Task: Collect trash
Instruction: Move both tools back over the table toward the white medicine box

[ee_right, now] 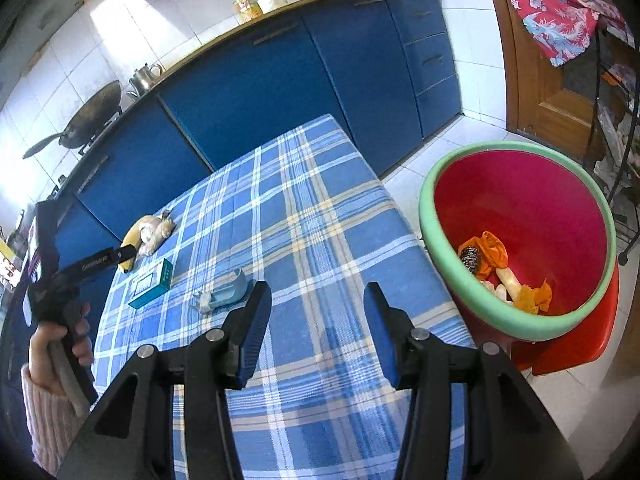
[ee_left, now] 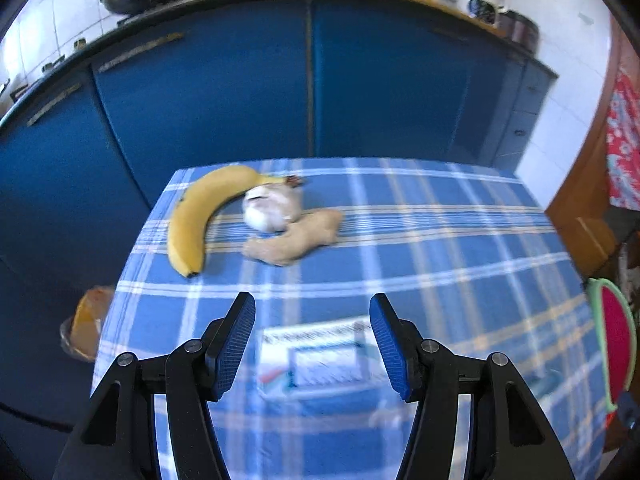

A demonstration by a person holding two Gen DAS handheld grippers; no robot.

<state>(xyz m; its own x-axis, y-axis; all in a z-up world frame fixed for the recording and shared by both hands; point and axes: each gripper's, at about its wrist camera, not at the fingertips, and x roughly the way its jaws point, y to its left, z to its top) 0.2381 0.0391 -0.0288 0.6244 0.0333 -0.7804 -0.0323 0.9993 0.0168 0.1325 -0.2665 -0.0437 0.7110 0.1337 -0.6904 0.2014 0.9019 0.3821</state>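
My left gripper (ee_left: 313,300) hangs open over the blue checked tablecloth (ee_left: 440,240). A small white and teal box (ee_left: 316,360), blurred, lies on the cloth seen through the gap between its pads, untouched. Beyond it lie a banana (ee_left: 192,220), a garlic bulb (ee_left: 270,210) and a piece of ginger (ee_left: 292,236). My right gripper (ee_right: 317,288) is open with nothing between its fingers. To its left lie a crumpled blue and white scrap (ee_right: 224,294) and the box (ee_right: 152,284). A red bin with a green rim (ee_right: 432,208) stands beside the table at the right, holding several scraps.
Blue kitchen cabinets (ee_right: 260,88) run behind the table, with a wok (ee_right: 92,120) and a kettle on the counter. The bin rests on a red stool (ee_right: 576,344). A hand (ee_right: 56,336) in a knitted sleeve holds the left tool. An orange object (ee_left: 86,320) sits on the floor.
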